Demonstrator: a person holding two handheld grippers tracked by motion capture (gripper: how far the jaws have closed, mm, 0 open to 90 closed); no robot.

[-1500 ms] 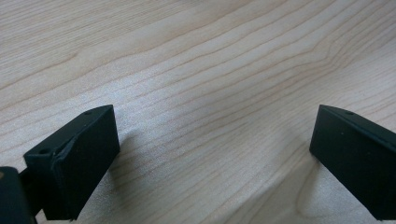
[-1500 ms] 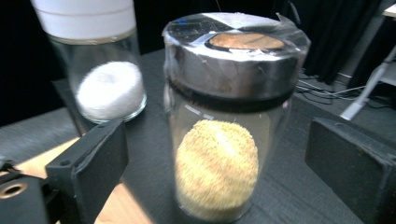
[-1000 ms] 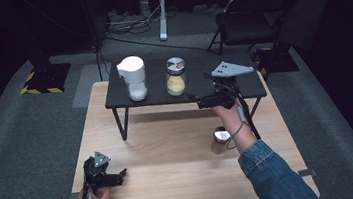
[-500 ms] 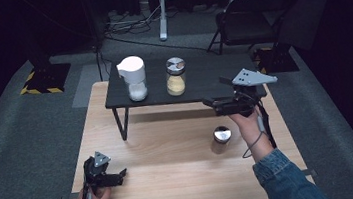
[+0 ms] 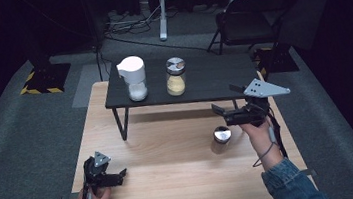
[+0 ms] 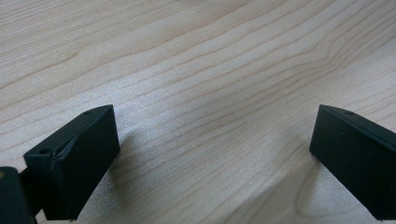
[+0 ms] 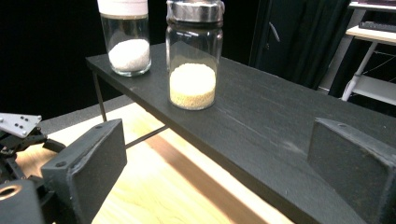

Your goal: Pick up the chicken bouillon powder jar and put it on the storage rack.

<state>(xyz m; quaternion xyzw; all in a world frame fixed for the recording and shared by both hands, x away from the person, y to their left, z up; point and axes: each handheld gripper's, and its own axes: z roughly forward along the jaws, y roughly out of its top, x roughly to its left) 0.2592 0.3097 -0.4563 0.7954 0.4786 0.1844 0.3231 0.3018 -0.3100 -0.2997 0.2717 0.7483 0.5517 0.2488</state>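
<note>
1. A white-lidded jar (image 5: 133, 78) of white grains stands near the black shelf's (image 5: 212, 78) left edge.
2. A metal-lidded jar (image 5: 175, 77) of yellow grains stands just right of it.
3. A folding chair (image 5: 255, 15) stands beyond the shelf's far right corner.

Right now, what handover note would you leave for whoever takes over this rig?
Right tongs: open, empty, held above the wooden table just in front of the black shelf, beside the small metal-lidded jar, not touching it.
Left tongs: open, empty, low over the table's near left corner.
Things: the white-lidded jar of white grains and the metal-lidded jar of yellow grains stand upright on the shelf; the small jar stands on the table below.
Done: nothing is gripped yet.
Left: probably grasp the small jar and set it on the shelf beside the others.
</note>
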